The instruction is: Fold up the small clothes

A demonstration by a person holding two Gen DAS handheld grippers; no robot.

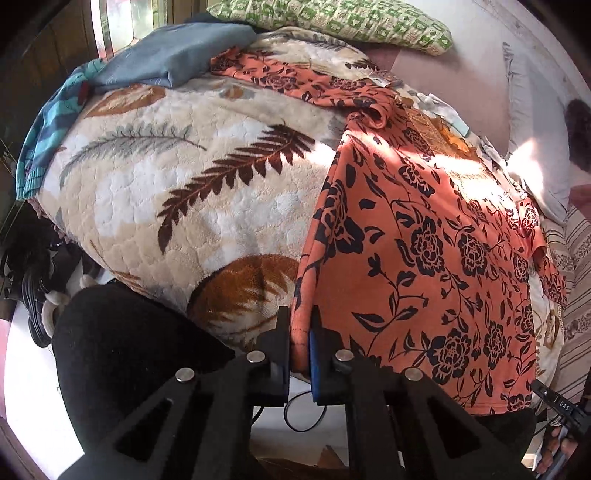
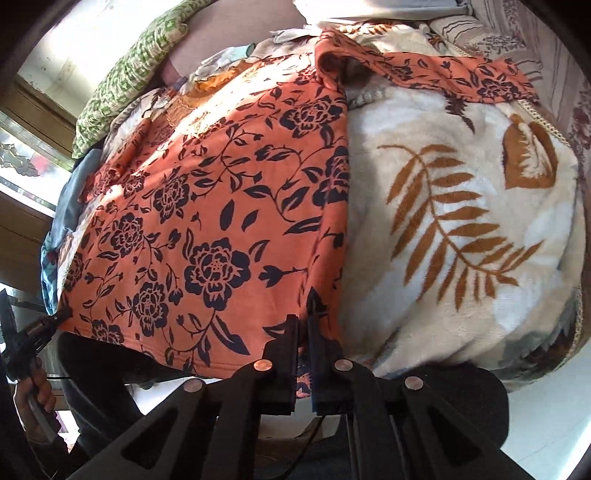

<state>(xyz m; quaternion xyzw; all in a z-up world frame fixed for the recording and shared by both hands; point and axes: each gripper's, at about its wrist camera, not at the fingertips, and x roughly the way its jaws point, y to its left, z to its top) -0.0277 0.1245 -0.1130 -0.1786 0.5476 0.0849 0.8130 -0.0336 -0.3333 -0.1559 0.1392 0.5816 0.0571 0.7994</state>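
Note:
An orange shirt with a dark flower print [image 1: 424, 236] lies spread flat on a cream fleece blanket with leaf patterns [image 1: 177, 177]. My left gripper [image 1: 300, 325] is shut on the shirt's near left hem corner. In the right wrist view the same shirt [image 2: 221, 206] covers the left half of the blanket [image 2: 461, 206], and my right gripper [image 2: 302, 325] is shut on its near right hem corner. One sleeve [image 2: 461, 74] stretches out at the far right. The other gripper [image 2: 40, 328] shows at the shirt's far hem corner.
A green patterned pillow [image 1: 332, 18] lies at the far end. A folded grey-blue cloth [image 1: 173, 55] and a teal patterned cloth [image 1: 55, 122] sit at the blanket's far left. A striped cover [image 1: 576, 251] lies to the right. The bed edge and floor [image 1: 26, 350] are below.

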